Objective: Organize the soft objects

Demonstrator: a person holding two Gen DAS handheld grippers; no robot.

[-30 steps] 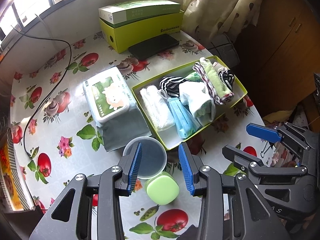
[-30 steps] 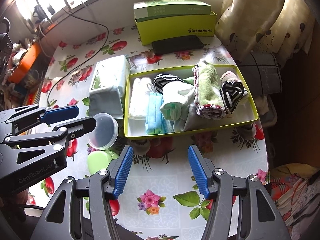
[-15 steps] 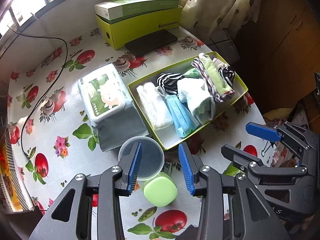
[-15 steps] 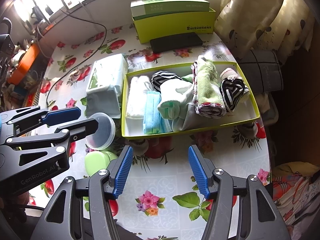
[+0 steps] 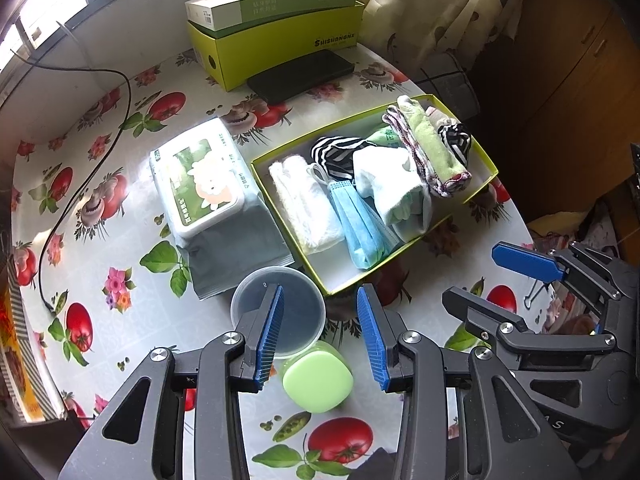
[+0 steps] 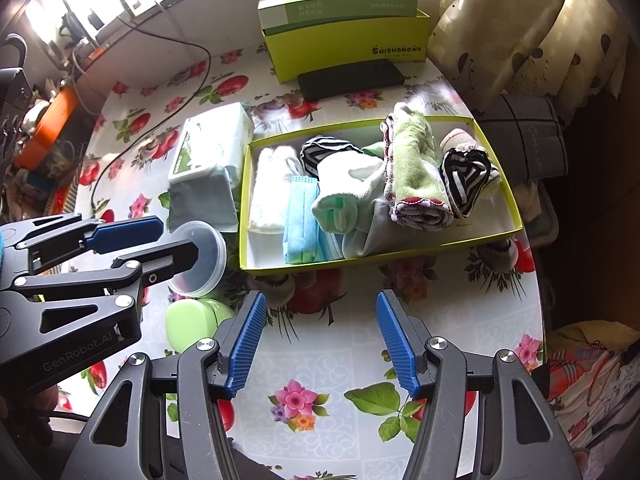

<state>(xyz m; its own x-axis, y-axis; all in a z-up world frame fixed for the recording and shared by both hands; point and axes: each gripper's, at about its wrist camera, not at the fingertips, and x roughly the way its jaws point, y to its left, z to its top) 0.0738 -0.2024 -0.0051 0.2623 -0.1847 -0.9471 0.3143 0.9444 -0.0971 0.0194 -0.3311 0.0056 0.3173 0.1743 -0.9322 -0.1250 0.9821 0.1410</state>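
Both grippers, left (image 5: 320,332) and right (image 6: 320,340), hang spread and empty above the tabletop's (image 6: 340,372) near edge, as a second ago. Nothing has shifted: the socks, towels and mask lie packed in the green tray (image 6: 380,258) mid-table, so the sorting looks finished.

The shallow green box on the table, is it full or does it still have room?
Nearly full. The shallow green box holds a white cloth, blue masks, socks and a rolled green towel packed side by side.
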